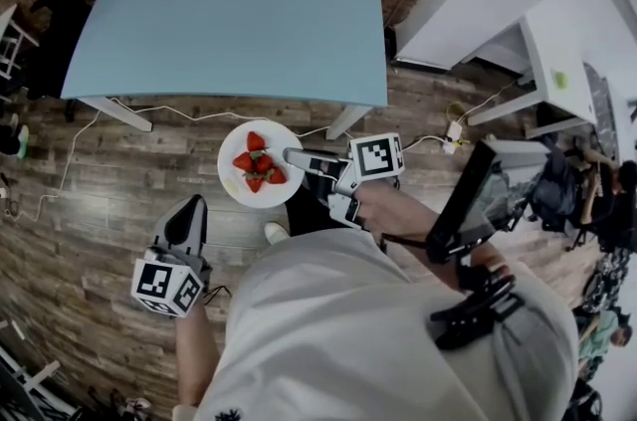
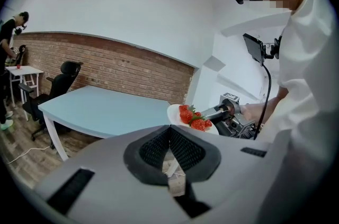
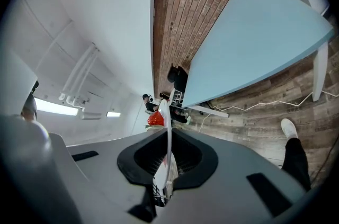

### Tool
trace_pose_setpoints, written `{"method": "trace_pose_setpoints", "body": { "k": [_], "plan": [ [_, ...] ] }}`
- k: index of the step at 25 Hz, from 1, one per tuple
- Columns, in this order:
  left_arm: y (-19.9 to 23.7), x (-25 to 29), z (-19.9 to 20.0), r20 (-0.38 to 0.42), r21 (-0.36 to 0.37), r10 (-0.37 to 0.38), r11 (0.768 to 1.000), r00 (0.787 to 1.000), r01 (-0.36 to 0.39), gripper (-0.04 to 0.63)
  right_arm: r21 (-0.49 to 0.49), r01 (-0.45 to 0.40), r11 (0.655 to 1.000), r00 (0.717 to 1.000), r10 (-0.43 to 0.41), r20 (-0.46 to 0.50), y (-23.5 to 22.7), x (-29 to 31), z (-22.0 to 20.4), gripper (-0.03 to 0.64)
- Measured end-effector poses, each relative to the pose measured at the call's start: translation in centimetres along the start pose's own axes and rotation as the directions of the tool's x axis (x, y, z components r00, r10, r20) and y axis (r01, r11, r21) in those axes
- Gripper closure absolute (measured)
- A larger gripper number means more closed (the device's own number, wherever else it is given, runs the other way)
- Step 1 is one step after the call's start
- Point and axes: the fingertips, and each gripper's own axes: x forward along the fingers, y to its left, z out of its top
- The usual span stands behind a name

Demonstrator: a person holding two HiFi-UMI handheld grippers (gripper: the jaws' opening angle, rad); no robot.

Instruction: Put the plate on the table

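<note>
A white plate (image 1: pixel 235 184) with several strawberries (image 1: pixel 259 163) hangs level over the wooden floor, just short of the near edge of the light blue table (image 1: pixel 229 11). My right gripper (image 1: pixel 291 155) is shut on the plate's right rim. In the right gripper view the plate (image 3: pixel 168 130) runs edge-on between the jaws, with a strawberry (image 3: pixel 155 119) beside it. My left gripper (image 1: pixel 190 207) is lower left of the plate, apart from it, shut and empty. The left gripper view shows the plate (image 2: pixel 174 112), the right gripper (image 2: pixel 212 112) and the table (image 2: pixel 100 106) beyond it.
The table stands before a brick wall (image 2: pixel 116 66), with a black office chair (image 2: pixel 66 72) at its far end. Cables (image 1: pixel 149 110) trail on the floor under its near edge. A white desk (image 1: pixel 557 61) stands to the right. A person (image 2: pixel 8 32) stands far left.
</note>
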Motion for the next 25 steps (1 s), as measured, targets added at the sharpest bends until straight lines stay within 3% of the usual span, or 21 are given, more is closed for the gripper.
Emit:
{"method": "trace_pose_setpoints", "body": {
  "k": [14, 19, 25],
  "plan": [
    [12.1, 12.6, 9.9, 0.002, 0.020, 0.093, 0.995, 0.996, -0.093, 0.592, 0.011, -0.077, 0.997, 0.993, 0.078, -0.084, -4.1, 11.6, 17.2, 0.591],
    [14.9, 16.5, 11.7, -0.007, 0.012, 0.131, 0.991, 0.991, -0.131, 0.592, 0.003, -0.062, 0.998, 0.991, 0.062, -0.123, -6.7, 13.9, 21.9, 0.591],
    [17.5, 19.3, 12.2, -0.023, -0.010, 0.124, 0.992, 0.992, -0.125, 0.592, 0.014, -0.044, 0.999, 0.989, 0.046, -0.140, -8.7, 16.8, 25.1, 0.591]
  ]
}}
